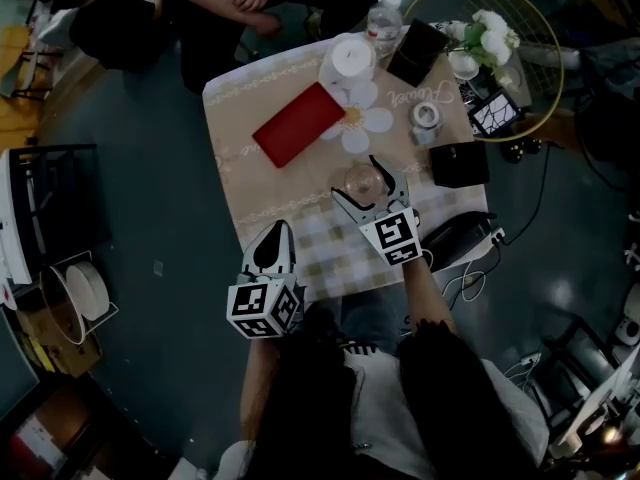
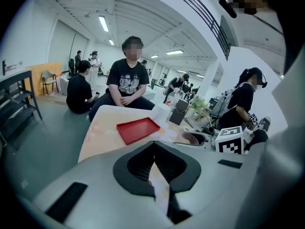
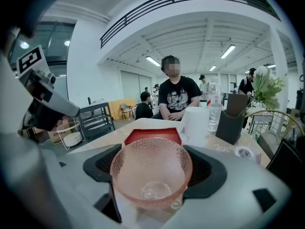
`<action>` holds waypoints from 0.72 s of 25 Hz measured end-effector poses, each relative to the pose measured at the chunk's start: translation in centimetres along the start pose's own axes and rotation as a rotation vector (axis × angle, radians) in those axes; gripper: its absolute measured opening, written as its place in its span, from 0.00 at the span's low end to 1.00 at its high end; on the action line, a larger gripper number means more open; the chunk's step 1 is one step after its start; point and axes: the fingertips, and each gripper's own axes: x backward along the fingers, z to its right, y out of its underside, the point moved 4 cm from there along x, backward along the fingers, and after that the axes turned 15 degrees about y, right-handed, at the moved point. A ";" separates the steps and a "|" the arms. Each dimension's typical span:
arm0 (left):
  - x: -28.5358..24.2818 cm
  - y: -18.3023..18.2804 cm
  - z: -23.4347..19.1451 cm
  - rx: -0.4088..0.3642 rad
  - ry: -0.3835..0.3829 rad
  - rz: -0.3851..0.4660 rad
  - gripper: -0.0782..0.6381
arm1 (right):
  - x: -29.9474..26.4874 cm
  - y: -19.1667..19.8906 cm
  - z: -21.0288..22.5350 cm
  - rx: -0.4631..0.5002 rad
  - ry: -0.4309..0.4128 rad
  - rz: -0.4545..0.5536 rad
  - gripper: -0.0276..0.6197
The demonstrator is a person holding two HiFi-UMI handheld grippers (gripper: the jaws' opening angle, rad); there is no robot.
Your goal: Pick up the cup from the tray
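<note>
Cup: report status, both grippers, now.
Right gripper shut on pink glass cup, cup upright between the jaws. Cup off the red tray. Left gripper shut, empty. Nothing crowding the cup.

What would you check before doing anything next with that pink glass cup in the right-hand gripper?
1. Grip: the cup sits between the right gripper pads, one on each side: ok.
2. Cup contents: it looks empty: ok.
3. Cup off the red tray: ok; the tray lies farther along the table, nothing on it.
4. Cup raised clear of the table: cannot tell.
5. Left gripper out of the way: ok; shut, empty, by the table's near corner.
</note>
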 end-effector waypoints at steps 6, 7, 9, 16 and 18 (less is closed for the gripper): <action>-0.4 1.5 -0.2 -0.020 -0.030 -0.045 0.12 | -0.6 1.1 0.4 0.003 -0.012 0.016 0.67; -0.4 1.7 -0.1 -0.029 -0.031 -0.054 0.12 | -0.6 1.1 0.3 0.008 -0.017 0.020 0.67; -0.6 1.9 0.3 -0.030 -0.021 -0.052 0.12 | -0.5 1.0 0.3 0.025 -0.021 0.029 0.67; -0.4 2.1 0.7 -0.022 -0.025 -0.031 0.12 | -0.3 1.1 0.2 0.010 -0.037 0.052 0.67; -0.1 2.2 0.6 -0.023 -0.033 -0.024 0.12 | -0.1 0.9 0.2 0.006 -0.048 0.062 0.68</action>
